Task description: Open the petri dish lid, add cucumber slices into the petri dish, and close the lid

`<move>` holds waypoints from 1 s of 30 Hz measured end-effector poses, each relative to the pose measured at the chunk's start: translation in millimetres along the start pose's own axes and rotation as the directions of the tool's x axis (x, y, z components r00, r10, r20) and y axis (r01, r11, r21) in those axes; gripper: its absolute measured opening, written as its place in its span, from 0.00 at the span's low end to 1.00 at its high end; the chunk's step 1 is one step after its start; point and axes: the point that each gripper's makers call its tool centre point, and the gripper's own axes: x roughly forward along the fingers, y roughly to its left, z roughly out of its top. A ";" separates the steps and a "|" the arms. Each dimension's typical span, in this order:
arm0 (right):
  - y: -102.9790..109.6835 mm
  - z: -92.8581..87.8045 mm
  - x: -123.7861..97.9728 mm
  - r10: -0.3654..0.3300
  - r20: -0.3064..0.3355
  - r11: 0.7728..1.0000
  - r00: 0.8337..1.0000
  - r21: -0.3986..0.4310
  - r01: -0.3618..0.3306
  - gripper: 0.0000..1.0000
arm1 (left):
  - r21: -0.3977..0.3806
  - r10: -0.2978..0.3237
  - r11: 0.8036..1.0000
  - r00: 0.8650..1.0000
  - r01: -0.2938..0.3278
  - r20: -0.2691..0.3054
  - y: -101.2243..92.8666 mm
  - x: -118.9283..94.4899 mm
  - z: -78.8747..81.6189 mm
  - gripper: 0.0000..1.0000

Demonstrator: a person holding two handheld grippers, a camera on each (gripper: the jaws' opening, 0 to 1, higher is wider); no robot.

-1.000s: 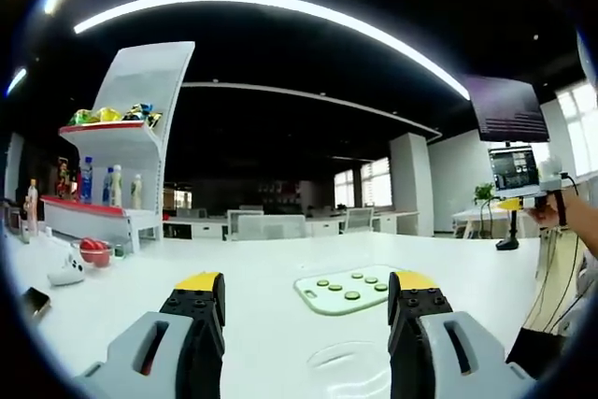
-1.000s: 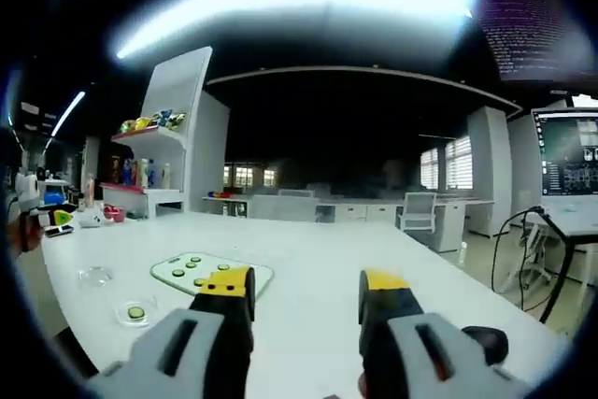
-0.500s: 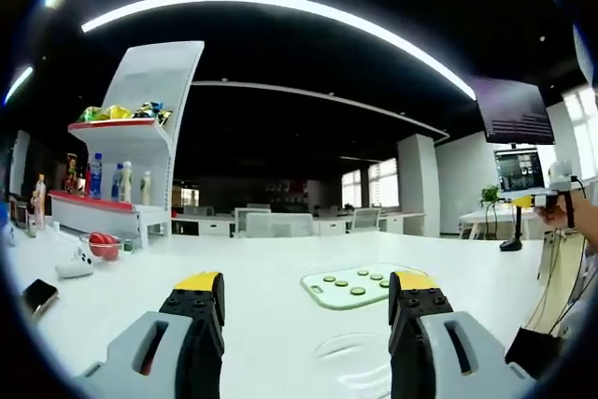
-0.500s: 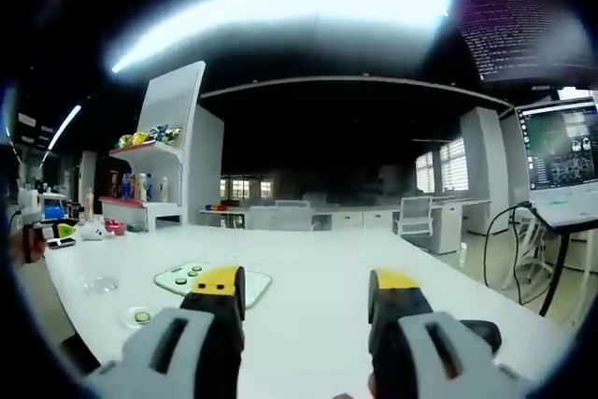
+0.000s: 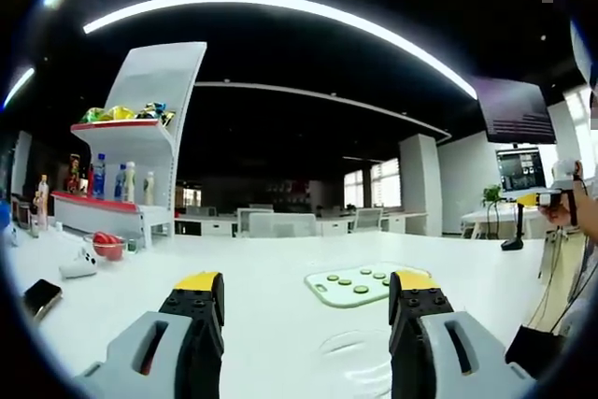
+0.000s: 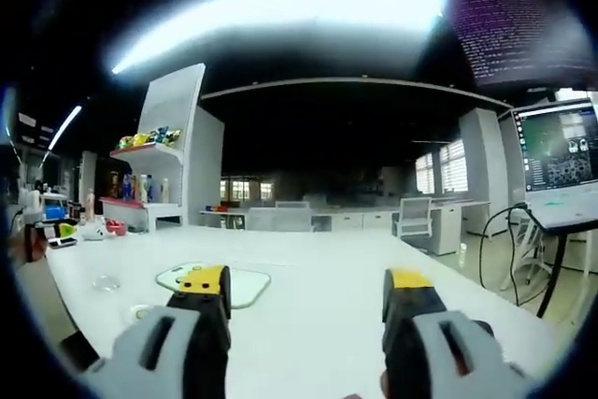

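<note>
In the left gripper view, the left hand-held gripper (image 5: 304, 294) hangs above the white table (image 5: 262, 263) with its jaws apart and nothing between them. A clear petri dish (image 5: 360, 354) lies on the table just ahead of the right jaw, partly hidden behind it; its outline is faint and its contents are hard to make out. Beyond it sits a pale green cutting board (image 5: 363, 285) carrying cucumber slices (image 5: 347, 282). At the table's far left are a red bowl (image 5: 108, 246), a white shelf (image 5: 126, 161) with bottles, and a dark phone (image 5: 41, 297).

The right gripper view sees the same board (image 6: 240, 282) from the other side, mostly behind the left jaw of the right hand-held gripper (image 6: 310, 294), whose jaws are also apart and empty. Two clear dishes lie left of that jaw: one nearer (image 6: 143, 310), one farther (image 6: 106, 282). A laptop screen (image 6: 561, 149) stands at the right edge.
</note>
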 end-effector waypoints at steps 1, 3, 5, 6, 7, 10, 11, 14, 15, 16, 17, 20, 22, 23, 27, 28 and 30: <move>0.5 0.3 0.0 0.002 0.000 1.000 1.000 -0.003 -0.002 0.70 | 0.000 -0.002 1.000 1.000 0.002 -0.001 -0.3 0.0 -0.3 0.72; 3.0 2.1 0.1 0.016 0.004 1.000 1.000 0.003 -0.016 0.71 | 0.004 -0.005 1.000 1.000 0.005 -0.002 -0.5 0.0 -0.8 0.72; 4.7 3.7 0.5 0.024 0.006 1.000 1.000 0.002 -0.024 0.71 | 0.008 -0.010 1.000 1.000 0.010 -0.002 -0.7 -0.1 -0.6 0.72; 5.9 4.5 0.8 0.027 0.005 1.000 1.000 -0.002 -0.027 0.71 | 0.009 -0.012 1.000 1.000 0.012 -0.001 -0.8 -0.2 -0.2 0.72; 6.6 5.1 0.9 0.029 0.006 1.000 1.000 -0.004 -0.029 0.71 | 0.011 -0.015 1.000 1.000 0.015 -0.001 -1.2 -0.2 0.0 0.72; 10.6 7.2 2.2 0.046 0.009 0.999 0.999 -0.002 -0.046 0.71 | 0.025 -0.027 0.999 1.000 0.027 -0.003 -2.7 -0.7 0.8 0.72; 11.7 7.9 2.7 0.050 0.009 0.999 0.999 -0.002 -0.050 0.71 | 0.028 -0.031 0.999 1.000 0.031 -0.004 -3.3 -0.8 1.1 0.72; 12.8 8.3 3.3 0.055 0.008 0.998 0.998 -0.006 -0.055 0.71 | 0.030 -0.037 0.999 0.999 0.037 -0.003 -3.9 -0.9 1.6 0.72; 23.8 11.8 8.1 0.112 0.006 0.994 0.994 -0.008 -0.112 0.71 | 0.045 -0.070 0.997 0.998 0.070 -0.002 -7.1 -1.8 5.5 0.72; 28.4 12.8 9.4 0.137 0.002 0.990 0.991 -0.014 -0.137 0.71 | 0.048 -0.081 0.996 0.997 0.081 -0.001 -7.8 -2.1 7.2 0.72; 33.1 13.7 10.9 0.161 -0.005 0.987 0.987 -0.020 -0.161 0.71 | 0.053 -0.097 0.994 0.995 0.097 0.000 -9.4 -2.6 9.1 0.72; 46.3 19.8 16.6 0.229 -0.006 0.973 0.973 -0.036 -0.229 0.71 | 0.092 -0.150 0.984 0.989 0.150 -0.004 -15.9 -5.1 14.7 0.72; 57.6 24.0 21.3 0.290 -0.006 0.957 0.957 -0.025 -0.290 0.71 | 0.086 -0.182 0.980 0.983 0.182 -0.006 -17.9 -7.2 17.2 0.72; 58.9 24.5 22.1 0.296 -0.006 0.955 0.955 -0.026 -0.296 0.71 | 0.084 -0.194 0.978 0.981 0.193 -0.003 -18.4 -7.9 18.5 0.72; 84.1 27.7 28.5 0.403 -0.032 0.913 0.915 -0.059 -0.404 0.72 | 0.098 -0.279 0.955 0.960 0.278 -0.008 -24.3 -14.0 22.5 0.72; 90.7 28.4 29.7 0.428 -0.036 0.902 0.903 -0.054 -0.429 0.72 | 0.104 -0.299 0.949 0.954 0.298 -0.013 -25.9 -15.5 22.6 0.72; 101.1 30.9 32.7 0.466 -0.037 0.883 0.884 -0.048 -0.467 0.72 | 0.096 -0.337 0.937 0.941 0.337 -0.013 -29.2 -18.7 24.0 0.72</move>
